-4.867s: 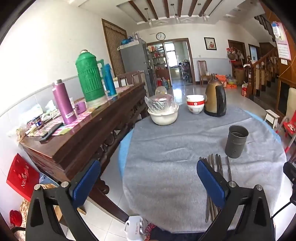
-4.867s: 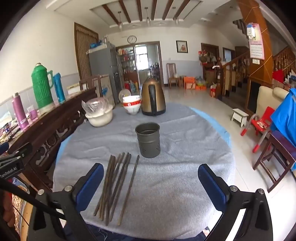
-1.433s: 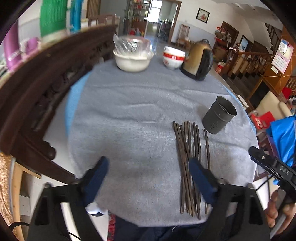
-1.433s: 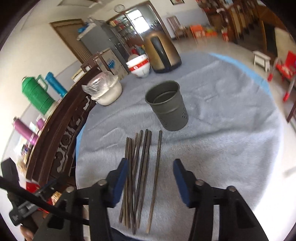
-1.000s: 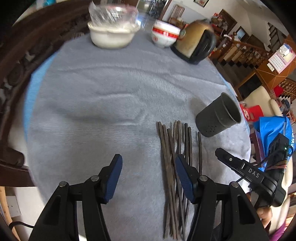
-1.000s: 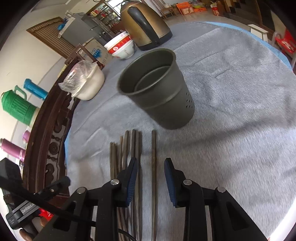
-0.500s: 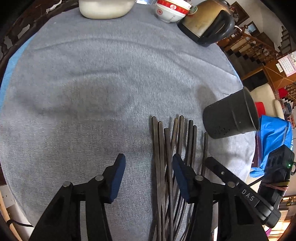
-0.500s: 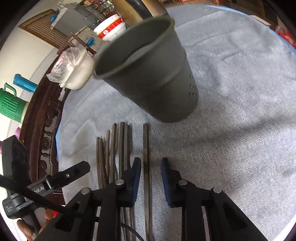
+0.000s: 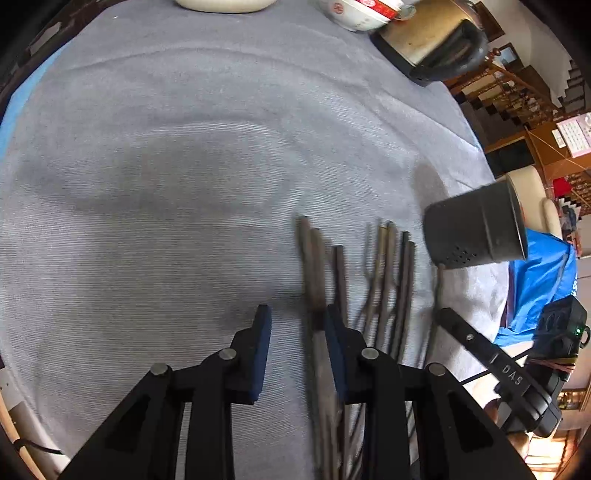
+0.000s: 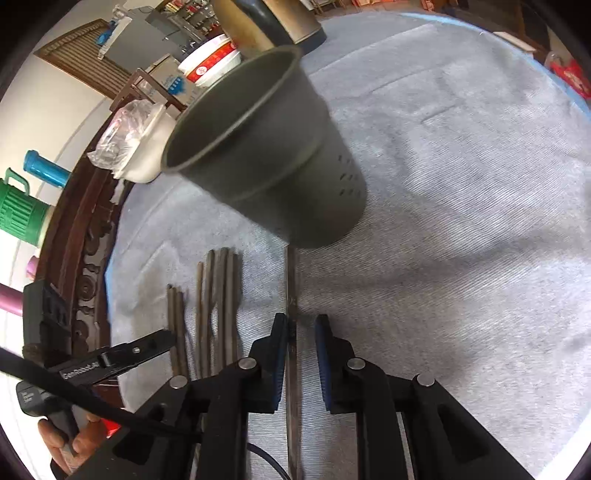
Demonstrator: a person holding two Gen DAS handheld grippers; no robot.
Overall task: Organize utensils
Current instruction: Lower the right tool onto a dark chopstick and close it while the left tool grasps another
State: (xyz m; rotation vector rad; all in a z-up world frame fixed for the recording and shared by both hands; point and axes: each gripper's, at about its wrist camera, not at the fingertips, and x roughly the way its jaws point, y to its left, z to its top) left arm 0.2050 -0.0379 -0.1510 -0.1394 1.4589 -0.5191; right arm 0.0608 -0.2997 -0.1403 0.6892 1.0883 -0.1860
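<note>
Several dark chopsticks (image 9: 384,273) lie side by side on the grey tablecloth (image 9: 166,192). A dark perforated metal utensil holder (image 10: 273,162) stands just beyond them; it also shows in the left wrist view (image 9: 476,229). My left gripper (image 9: 297,325) is open and low over the cloth, with the leftmost chopsticks (image 9: 314,266) running between its blue pads. My right gripper (image 10: 301,326) is open, narrowly straddling a single chopstick (image 10: 291,291) that lies apart on the right. The right gripper shows in the left wrist view (image 9: 487,354), the left gripper in the right wrist view (image 10: 140,349).
A gold and black kettle (image 9: 432,33), a red and white bowl (image 9: 354,11) and a white bowl with plastic wrap (image 10: 136,144) stand at the table's far side. A dark wooden sideboard (image 10: 85,236) with a green thermos (image 10: 18,214) runs along the left. The table edge lies close below both grippers.
Both grippers have dropped lower and closer to the chopsticks and their jaws have narrowed. The left moved right over the leftmost sticks; the right now straddles the single stick.
</note>
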